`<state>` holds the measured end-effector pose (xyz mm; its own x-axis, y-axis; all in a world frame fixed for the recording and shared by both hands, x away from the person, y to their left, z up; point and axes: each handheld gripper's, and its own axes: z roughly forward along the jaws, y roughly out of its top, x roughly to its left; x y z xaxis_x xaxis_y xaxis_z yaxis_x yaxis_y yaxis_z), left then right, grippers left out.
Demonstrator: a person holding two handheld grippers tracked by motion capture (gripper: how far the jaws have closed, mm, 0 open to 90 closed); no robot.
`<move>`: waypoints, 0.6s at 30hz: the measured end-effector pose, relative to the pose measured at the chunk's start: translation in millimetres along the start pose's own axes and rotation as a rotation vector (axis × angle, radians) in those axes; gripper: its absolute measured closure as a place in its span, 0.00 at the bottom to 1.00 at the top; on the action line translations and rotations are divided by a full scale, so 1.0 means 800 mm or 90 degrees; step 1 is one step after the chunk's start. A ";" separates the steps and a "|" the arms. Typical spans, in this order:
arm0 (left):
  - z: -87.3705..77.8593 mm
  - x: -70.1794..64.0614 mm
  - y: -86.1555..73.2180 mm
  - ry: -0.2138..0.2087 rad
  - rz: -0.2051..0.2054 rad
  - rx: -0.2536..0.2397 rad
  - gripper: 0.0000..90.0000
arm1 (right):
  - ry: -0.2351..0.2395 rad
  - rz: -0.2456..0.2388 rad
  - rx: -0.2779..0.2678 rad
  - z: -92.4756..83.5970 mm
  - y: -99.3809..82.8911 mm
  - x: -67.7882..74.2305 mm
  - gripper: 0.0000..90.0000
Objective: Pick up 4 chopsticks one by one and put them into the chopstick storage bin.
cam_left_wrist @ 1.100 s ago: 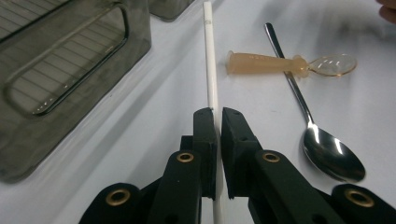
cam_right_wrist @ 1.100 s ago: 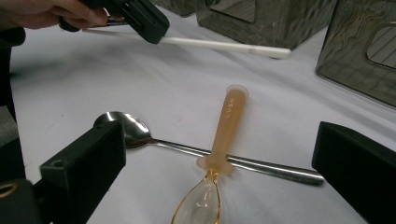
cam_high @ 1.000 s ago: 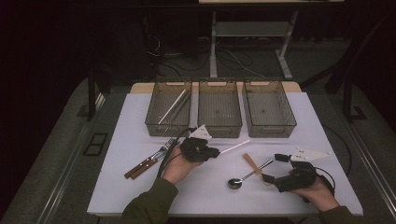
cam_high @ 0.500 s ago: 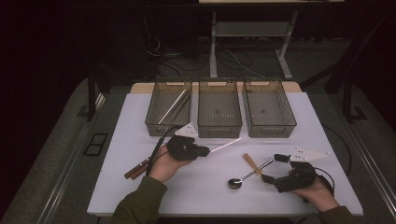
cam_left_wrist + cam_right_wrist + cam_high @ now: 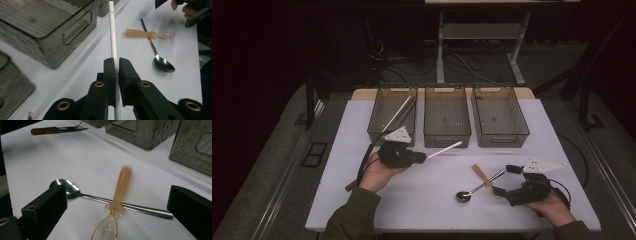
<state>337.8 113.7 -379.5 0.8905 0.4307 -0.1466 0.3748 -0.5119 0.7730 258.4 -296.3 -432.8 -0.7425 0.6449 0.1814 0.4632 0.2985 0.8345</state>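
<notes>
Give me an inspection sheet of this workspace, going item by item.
Surface: white table, lit, dark floor around.
Job's things: thin white plastic stick clamped in the left tool; three smoky clear plastic bins in a row, the left bin holding more white sticks.
Clutter: shiny steel spoon with an amber plastic spoon lying across its handle; wooden-handled cutlery at the table's left side.
Grippers: left tool shut on the stick; right tool open, facing the two spoons.
Cables: black cable trailing from the left tool.
Surroundings: desk legs and floor wires behind.

Dim dark surroundings, brightly lit white table [image 5: 362,130], soft shadows, blurred foreground jaws
</notes>
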 end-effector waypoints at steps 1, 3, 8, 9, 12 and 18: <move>-0.002 0.001 0.000 0.002 -0.003 -0.002 0.93 | 0.000 0.001 0.000 0.000 0.000 0.000 0.03; -0.008 0.004 -0.001 0.009 -0.008 -0.004 0.93 | 0.000 0.000 0.000 0.000 0.000 0.000 0.03; -0.020 0.013 -0.004 0.028 -0.026 -0.010 0.93 | 0.000 0.001 0.000 0.000 0.000 0.000 0.03; -0.022 0.015 -0.005 0.034 -0.029 -0.012 0.93 | 0.000 0.001 0.000 0.000 0.000 0.000 0.03; -0.029 0.021 -0.007 0.049 -0.041 -0.015 0.93 | 0.000 0.001 0.000 0.000 0.000 0.000 0.03; -0.041 0.034 -0.009 0.085 -0.067 -0.018 0.93 | -0.004 0.001 0.003 0.002 0.000 -0.002 0.03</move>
<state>350.7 153.5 -368.3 0.8043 0.5760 -0.1459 0.4547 -0.4385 0.7752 260.3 -296.4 -433.7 -0.7385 0.6501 0.1791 0.4665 0.3008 0.8318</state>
